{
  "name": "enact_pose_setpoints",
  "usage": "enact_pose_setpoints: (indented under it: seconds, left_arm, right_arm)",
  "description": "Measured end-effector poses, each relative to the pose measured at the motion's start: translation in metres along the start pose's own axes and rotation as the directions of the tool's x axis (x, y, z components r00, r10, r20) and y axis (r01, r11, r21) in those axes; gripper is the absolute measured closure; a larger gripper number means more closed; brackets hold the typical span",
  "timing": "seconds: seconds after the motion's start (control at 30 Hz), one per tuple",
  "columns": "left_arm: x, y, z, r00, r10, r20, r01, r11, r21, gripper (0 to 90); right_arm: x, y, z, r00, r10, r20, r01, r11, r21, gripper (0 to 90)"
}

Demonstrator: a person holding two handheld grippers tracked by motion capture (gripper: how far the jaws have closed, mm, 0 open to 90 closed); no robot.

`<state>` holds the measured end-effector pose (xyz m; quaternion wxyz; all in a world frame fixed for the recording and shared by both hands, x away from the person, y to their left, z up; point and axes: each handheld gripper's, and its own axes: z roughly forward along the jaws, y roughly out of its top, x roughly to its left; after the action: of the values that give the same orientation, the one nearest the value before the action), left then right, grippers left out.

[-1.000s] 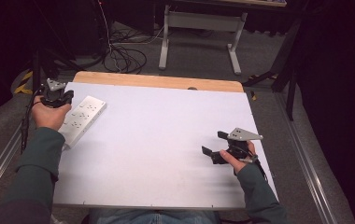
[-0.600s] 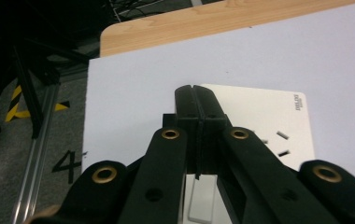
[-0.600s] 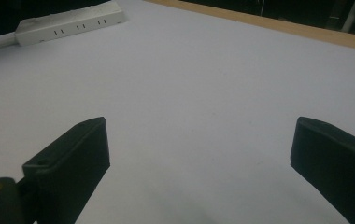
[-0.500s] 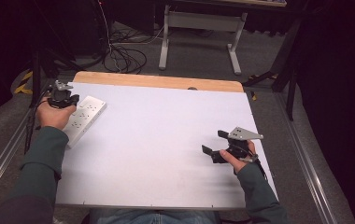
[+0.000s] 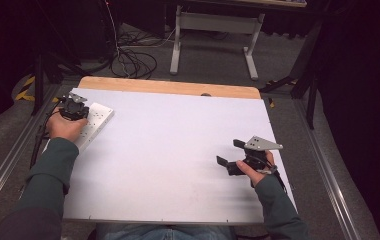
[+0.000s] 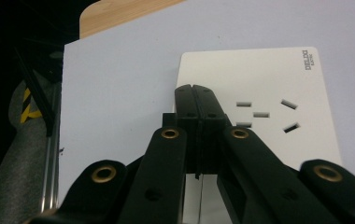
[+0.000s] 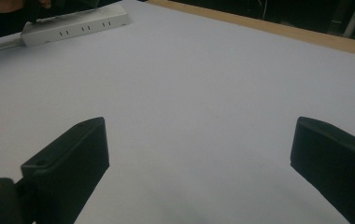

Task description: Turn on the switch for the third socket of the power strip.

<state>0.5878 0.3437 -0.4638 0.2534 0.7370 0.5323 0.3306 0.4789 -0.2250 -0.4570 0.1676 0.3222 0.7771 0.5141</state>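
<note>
At the left rear corner of the desk (image 5: 178, 150) lies a white power strip (image 6: 259, 107), flat on the pale sheet that covers the desktop, its long side running diagonally toward the near left edge. Its end face carries small dark lettering printed sideways near the corner; it seems to read "DELIXI", though the letters are too small to be sure. One socket group shows beside it: two slanted slots, one short middle slot and two level slots.

Over that end of the strip sits the left gripper (image 6: 195, 88), its fingers pressed together with nothing between them, the tips above the strip's end just left of the socket slots. Whether the tips touch the plastic cannot be told. The left hand (image 5: 64, 125) holding it covers the strip's middle in the high view.

Well apart, near the right front of the desk, the right gripper (image 5: 226, 161) is held low, fingers spread wide and empty, pointing across the bare sheet toward the strip.
</note>
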Motion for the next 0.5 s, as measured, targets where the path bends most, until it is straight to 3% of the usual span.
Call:
enact_pose_setpoints:
  seconds: [0.5]
  left_arm:
    - [0.0017,-0.0002,0.0019,0.9998,-0.012,0.016,0.012,0.9999,0.008,89.9]
  right_arm:
    - [-0.0001,0.0007,-0.0019,1.0,0.003,0.004,-0.003,1.0,-0.01,4.8]
